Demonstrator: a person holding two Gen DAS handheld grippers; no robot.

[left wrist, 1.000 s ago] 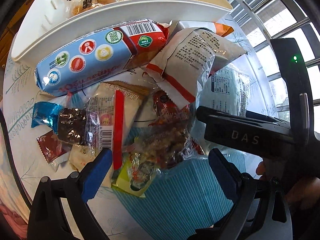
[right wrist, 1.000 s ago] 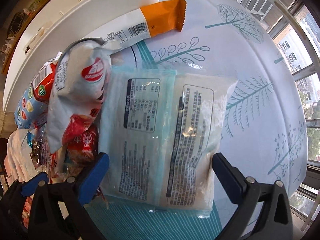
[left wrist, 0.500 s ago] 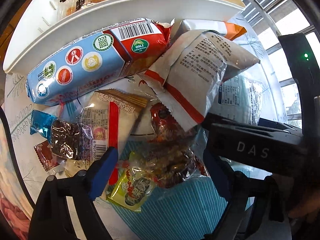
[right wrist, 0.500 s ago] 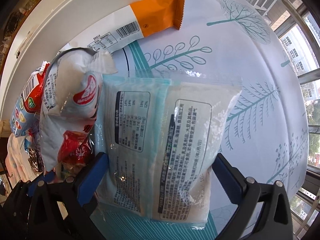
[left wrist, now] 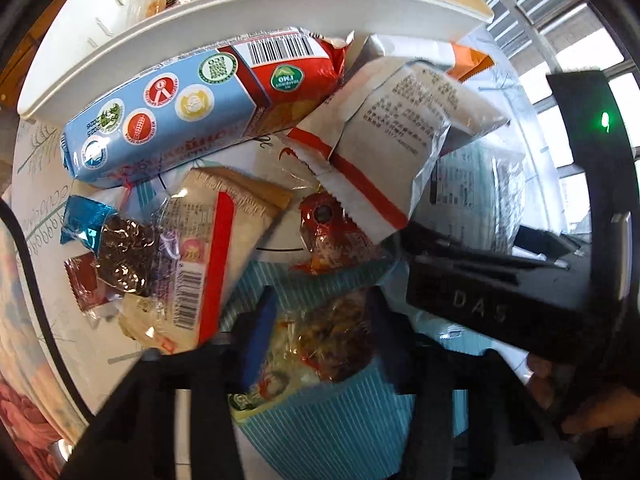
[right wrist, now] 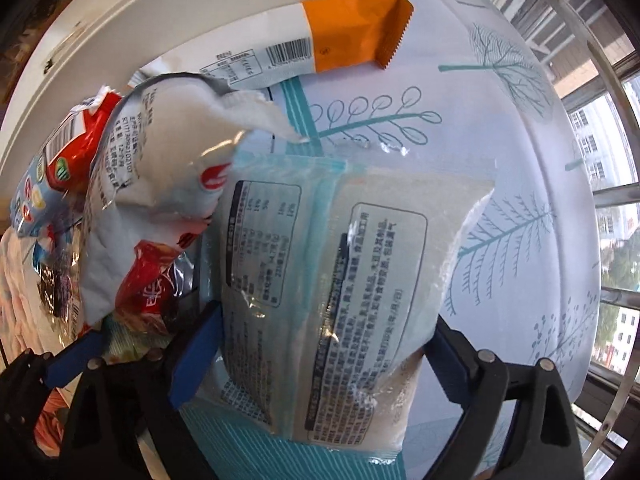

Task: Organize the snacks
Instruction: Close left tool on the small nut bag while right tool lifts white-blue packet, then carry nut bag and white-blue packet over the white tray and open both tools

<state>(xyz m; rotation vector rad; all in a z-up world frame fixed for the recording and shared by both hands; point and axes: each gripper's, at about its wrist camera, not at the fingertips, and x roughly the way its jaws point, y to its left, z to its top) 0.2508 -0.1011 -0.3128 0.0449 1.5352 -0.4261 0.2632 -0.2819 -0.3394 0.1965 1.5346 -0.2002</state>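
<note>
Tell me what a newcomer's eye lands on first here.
A jumble of snack packets crowds the tree-print tablecloth beside a white bin. The left gripper is closing on a clear packet of dark snacks; the right gripper closes around a pale blue-and-white pouch.

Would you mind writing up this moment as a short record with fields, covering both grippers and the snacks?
surface: patterned tablecloth
bin: white tray, behind the pile, some snacks inside
left gripper: jaws closing on a clear bag of mixed snacks
right gripper: jaws closing around a pale blue packet, blue pads at its edges
nearby: blue and red biscuit pack; orange-tipped wrapper
</note>
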